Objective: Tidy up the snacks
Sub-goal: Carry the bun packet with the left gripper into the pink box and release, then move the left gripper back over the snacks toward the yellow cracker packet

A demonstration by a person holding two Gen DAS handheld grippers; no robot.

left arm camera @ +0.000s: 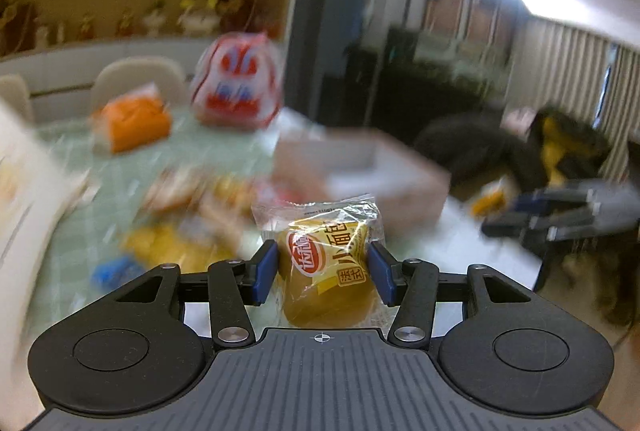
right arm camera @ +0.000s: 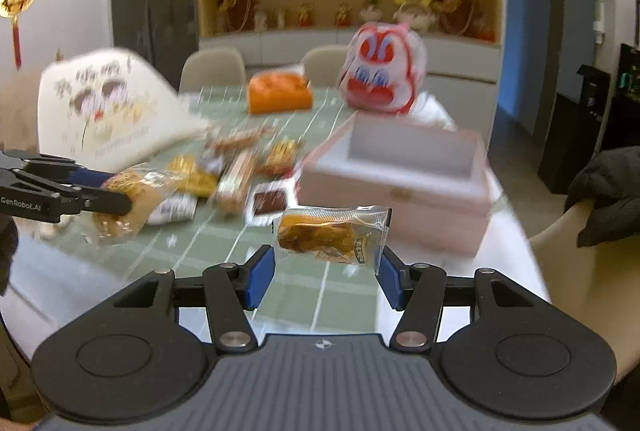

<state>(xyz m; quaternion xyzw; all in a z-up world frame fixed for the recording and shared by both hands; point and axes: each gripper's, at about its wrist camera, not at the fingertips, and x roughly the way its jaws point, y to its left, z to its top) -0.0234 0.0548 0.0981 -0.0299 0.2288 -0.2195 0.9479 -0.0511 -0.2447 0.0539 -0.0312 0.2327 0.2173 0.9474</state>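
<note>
My left gripper (left arm camera: 322, 265) is shut on a small bread bun in a clear and yellow wrapper (left arm camera: 326, 283), both blue pads against its sides, lifted above the table. The right wrist view shows that gripper (right arm camera: 120, 201) at the left with the bun (right arm camera: 132, 191). My right gripper (right arm camera: 324, 267) is shut on a clear packet with a brown snack (right arm camera: 332, 235), held crosswise above the green table. An open pink box (right arm camera: 400, 199) stands just beyond it, also in the left wrist view as a blurred pink box (left arm camera: 360, 167). Several loose snacks (right arm camera: 240, 175) lie on the table.
A red and white cartoon-face bag (right arm camera: 384, 75) and an orange packet (right arm camera: 280, 95) sit at the far side of the green checked table (right arm camera: 224, 243). A large white printed bag (right arm camera: 108, 111) lies at the left. Chairs surround the table; a dark coat (right arm camera: 612, 191) hangs on one at the right.
</note>
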